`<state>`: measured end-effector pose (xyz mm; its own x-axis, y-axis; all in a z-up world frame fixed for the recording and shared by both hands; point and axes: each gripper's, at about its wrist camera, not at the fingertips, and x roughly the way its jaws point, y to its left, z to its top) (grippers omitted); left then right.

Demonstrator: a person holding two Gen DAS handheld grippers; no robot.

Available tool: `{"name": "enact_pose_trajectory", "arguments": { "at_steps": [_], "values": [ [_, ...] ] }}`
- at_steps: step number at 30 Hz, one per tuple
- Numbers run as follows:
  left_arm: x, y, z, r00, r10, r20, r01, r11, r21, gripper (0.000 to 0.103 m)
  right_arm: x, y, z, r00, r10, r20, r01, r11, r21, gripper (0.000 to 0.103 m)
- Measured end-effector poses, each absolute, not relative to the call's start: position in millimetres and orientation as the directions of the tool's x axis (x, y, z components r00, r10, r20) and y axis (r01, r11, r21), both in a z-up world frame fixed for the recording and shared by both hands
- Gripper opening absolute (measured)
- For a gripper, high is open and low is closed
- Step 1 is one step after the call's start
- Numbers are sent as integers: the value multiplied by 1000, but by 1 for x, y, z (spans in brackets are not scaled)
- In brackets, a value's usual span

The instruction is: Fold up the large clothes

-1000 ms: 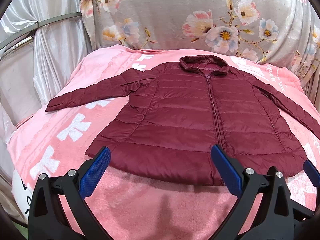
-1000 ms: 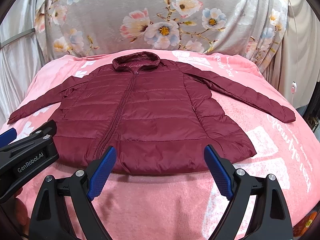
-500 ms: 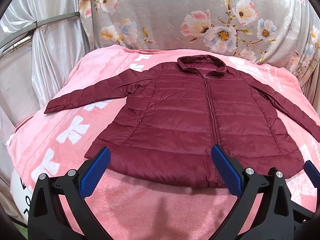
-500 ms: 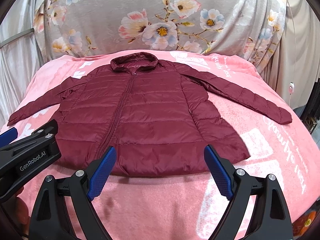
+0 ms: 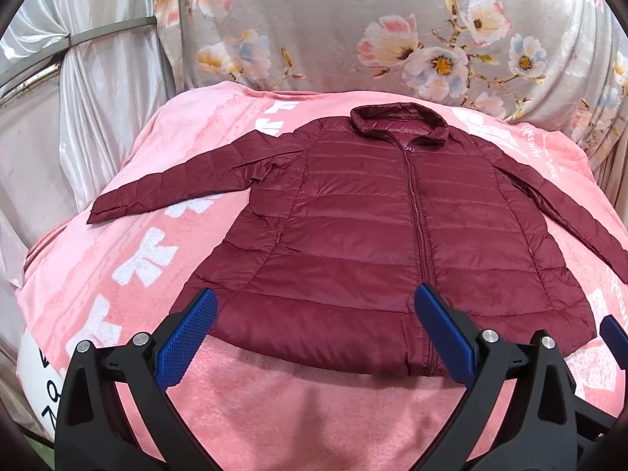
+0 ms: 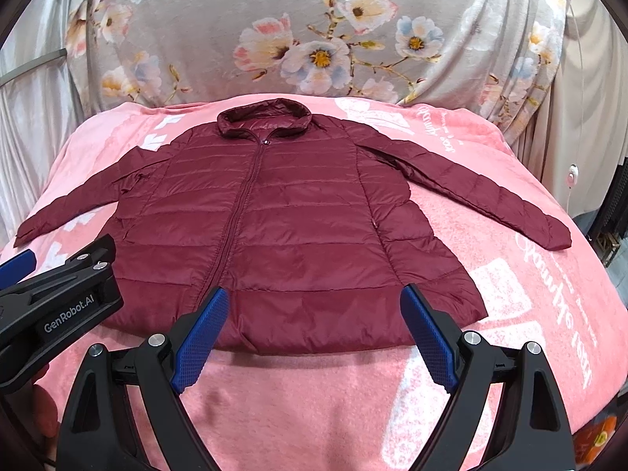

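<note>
A dark red quilted jacket [image 5: 376, 235] [image 6: 274, 227] lies flat, zipped and face up on a pink blanket, collar at the far side and both sleeves spread outward. My left gripper [image 5: 314, 337] hangs open over the near hem, left of the zipper, holding nothing. My right gripper [image 6: 314, 333] is open too, above the hem on the jacket's right half. The left gripper's black body [image 6: 59, 314] shows at the left edge of the right wrist view. A blue fingertip [image 5: 614, 337] of the right gripper peeks in at the left wrist view's right edge.
The pink blanket [image 5: 274, 412] [image 6: 530, 314] with white print covers a raised surface that drops off at left, right and near edges. A grey floral cloth [image 5: 392, 31] hangs behind. Pale curtains [image 5: 78, 117] stand at the left. A white round object [image 5: 35, 384] sits below the blanket's left edge.
Both views have pulled back and risen slightly, so the jacket sits a little farther away. Both grippers stay open and the jacket has not moved.
</note>
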<state>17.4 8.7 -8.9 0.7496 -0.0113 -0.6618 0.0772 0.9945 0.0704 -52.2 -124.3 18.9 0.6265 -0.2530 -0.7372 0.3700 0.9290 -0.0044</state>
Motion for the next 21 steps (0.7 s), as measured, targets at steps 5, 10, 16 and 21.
{"name": "enact_pose_trajectory", "arguments": {
  "at_steps": [5, 10, 16, 21],
  "values": [
    [20, 7, -15, 744, -7, -668, 81, 993, 80, 98, -50, -127, 17, 631, -250, -735, 377, 926, 8, 87],
    [21, 5, -16, 743, -5, -670, 81, 993, 82, 98, -52, -131, 15, 628, -253, -736, 385, 923, 11, 87],
    [20, 2, -16, 742, 0, -670, 87, 992, 96, 98, -52, -133, 18, 635, -252, -730, 391, 920, 23, 87],
    [20, 2, -16, 742, -2, -671, 88, 992, 95, 98, -52, -135, 20, 638, -258, -726, 394, 919, 19, 87]
  ]
}}
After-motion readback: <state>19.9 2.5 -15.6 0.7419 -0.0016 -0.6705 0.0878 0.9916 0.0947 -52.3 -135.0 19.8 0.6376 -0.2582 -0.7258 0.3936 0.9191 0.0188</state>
